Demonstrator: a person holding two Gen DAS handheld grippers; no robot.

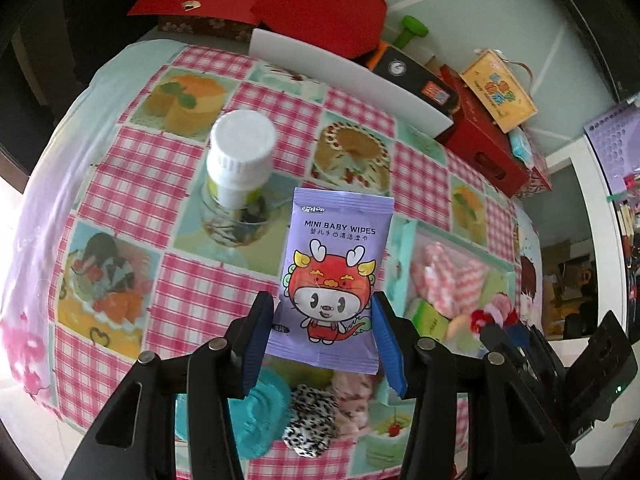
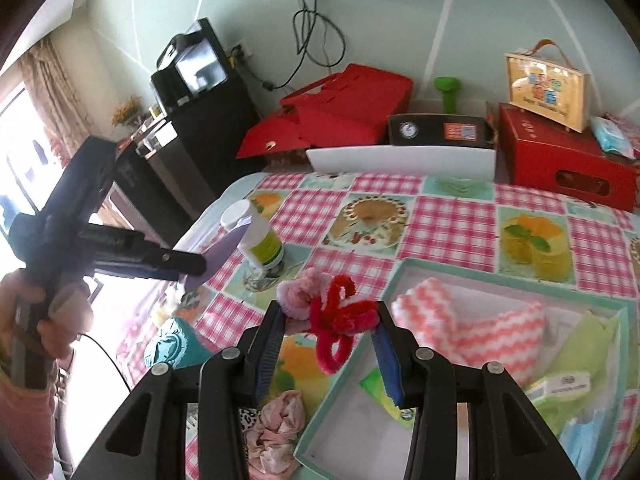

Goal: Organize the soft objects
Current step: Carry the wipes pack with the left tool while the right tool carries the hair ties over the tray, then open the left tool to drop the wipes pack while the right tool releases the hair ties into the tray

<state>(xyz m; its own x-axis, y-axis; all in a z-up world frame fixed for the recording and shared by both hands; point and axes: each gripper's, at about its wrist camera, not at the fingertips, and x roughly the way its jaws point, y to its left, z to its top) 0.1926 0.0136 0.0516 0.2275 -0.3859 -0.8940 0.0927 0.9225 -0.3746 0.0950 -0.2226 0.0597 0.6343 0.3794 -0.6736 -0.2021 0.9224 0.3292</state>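
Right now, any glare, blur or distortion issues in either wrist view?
Left wrist: fisheye bows the tablecloth, left edge washed out, baby wipes pack text sharp. Right wrist: window blown out at left, pipe-cleaner bundle slightly soft.

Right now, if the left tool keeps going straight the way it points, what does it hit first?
Likely the checked tablecloth just beyond the baby wipes pack that the left tool grips. The white-capped bottle stands left of that line, though depth is unclear.

One wipes pack (image 1: 334,276), one bottle (image 1: 240,168), three scrunchies (image 1: 308,426), one tray (image 2: 404,276), two red boxes (image 2: 560,160).
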